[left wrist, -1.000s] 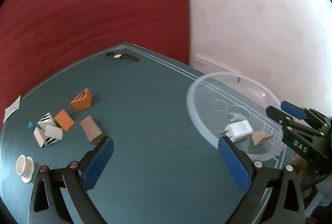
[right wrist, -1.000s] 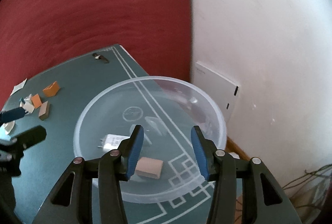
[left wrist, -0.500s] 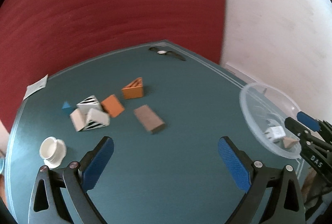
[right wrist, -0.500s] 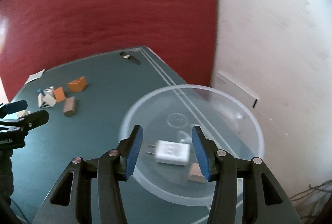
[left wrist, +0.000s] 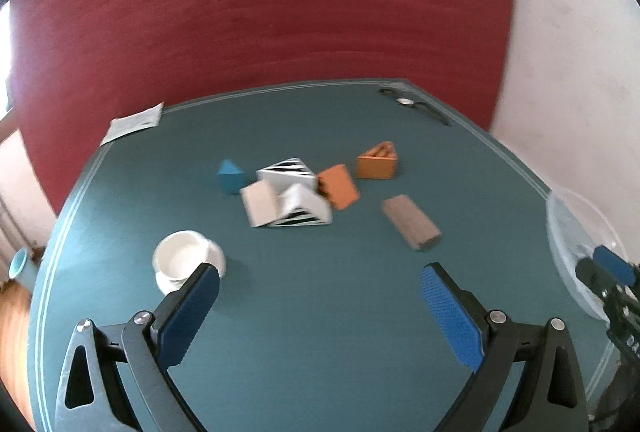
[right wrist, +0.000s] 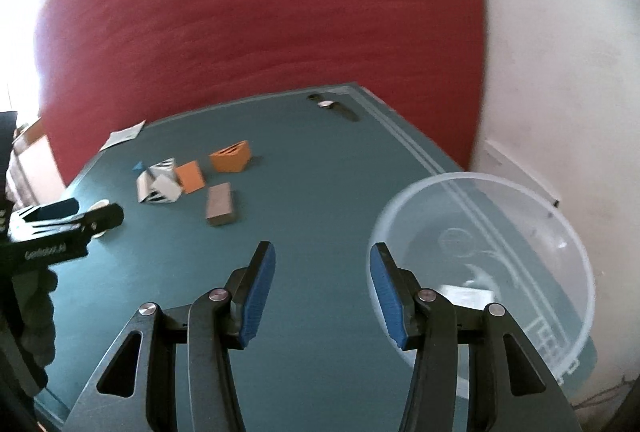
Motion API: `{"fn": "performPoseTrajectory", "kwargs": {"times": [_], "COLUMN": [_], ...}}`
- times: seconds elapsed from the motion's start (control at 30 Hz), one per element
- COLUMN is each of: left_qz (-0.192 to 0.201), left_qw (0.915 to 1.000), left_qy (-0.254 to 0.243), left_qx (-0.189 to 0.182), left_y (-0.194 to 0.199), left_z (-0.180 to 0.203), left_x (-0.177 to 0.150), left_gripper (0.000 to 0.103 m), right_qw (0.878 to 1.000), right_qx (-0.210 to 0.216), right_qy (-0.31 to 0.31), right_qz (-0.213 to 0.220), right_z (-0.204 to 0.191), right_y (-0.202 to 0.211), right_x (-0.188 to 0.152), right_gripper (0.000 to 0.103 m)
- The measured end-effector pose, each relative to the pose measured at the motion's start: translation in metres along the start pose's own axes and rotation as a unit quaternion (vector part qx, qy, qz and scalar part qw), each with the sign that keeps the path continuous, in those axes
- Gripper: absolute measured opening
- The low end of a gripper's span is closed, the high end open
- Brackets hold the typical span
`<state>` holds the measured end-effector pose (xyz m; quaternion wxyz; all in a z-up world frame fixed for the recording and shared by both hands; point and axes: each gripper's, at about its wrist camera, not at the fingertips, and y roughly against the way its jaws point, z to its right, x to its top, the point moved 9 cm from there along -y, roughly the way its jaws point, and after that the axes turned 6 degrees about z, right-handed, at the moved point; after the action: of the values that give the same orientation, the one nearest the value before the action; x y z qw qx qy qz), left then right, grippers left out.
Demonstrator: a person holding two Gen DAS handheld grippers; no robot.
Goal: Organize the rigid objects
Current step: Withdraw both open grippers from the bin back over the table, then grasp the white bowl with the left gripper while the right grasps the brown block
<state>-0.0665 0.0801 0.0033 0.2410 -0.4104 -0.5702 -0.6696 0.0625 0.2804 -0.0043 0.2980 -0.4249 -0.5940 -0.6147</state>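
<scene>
Several small blocks lie on the teal table: a brown block, two orange wedges, striped white pieces, a beige block and a blue pyramid. My left gripper is open and empty, in front of them. My right gripper is open and empty beside the clear plastic bowl, which holds a white charger. The brown block also shows in the right wrist view.
A white cup on a saucer stands by my left finger. A wristwatch lies at the far table corner and a paper slip at the far left edge. A red wall lies behind, a white wall to the right.
Both grippers have swung left, away from the bowl and toward the blocks. The bowl has slid to the right of both views. Both stay open.
</scene>
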Motion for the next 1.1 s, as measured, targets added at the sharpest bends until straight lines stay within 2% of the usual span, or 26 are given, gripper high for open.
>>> {"fn": "performPoseTrajectory", "kwargs": {"times": [0.27, 0.5, 0.63, 0.9, 0.97, 1.1], "left_qz": [0.001, -0.003, -0.023, -0.055, -0.06, -0.075], "left_qw": [0.9981, 0.9945, 0.9929, 0.9908, 0.99, 0.9888], "left_qy": [0.037, 0.038, 0.054, 0.05, 0.054, 0.071], "left_qx": [0.049, 0.097, 0.104, 0.113, 0.116, 0.107], "left_y": [-0.001, -0.012, -0.025, -0.05, -0.053, -0.061], "left_z": [-0.055, -0.096, -0.111, -0.115, -0.117, -0.121], "left_x": [0.002, 0.0, -0.006, -0.017, -0.018, -0.024], "left_gripper": [0.102, 0.102, 0.102, 0.102, 0.098, 0.081], "right_qw": [0.999, 0.998, 0.996, 0.995, 0.995, 0.994], "right_qx": [0.042, 0.064, 0.077, 0.089, 0.092, 0.098], "right_qy": [0.007, 0.008, 0.004, 0.009, 0.009, 0.006], "right_qz": [-0.018, -0.028, -0.036, -0.045, -0.049, -0.058], "right_z": [-0.032, -0.046, -0.051, -0.063, -0.066, -0.069], "right_y": [-0.012, -0.019, -0.021, -0.029, -0.032, -0.039], "right_x": [-0.006, -0.008, -0.009, -0.01, -0.011, -0.011], "right_gripper": [0.051, 0.051, 0.051, 0.051, 0.051, 0.051]}}
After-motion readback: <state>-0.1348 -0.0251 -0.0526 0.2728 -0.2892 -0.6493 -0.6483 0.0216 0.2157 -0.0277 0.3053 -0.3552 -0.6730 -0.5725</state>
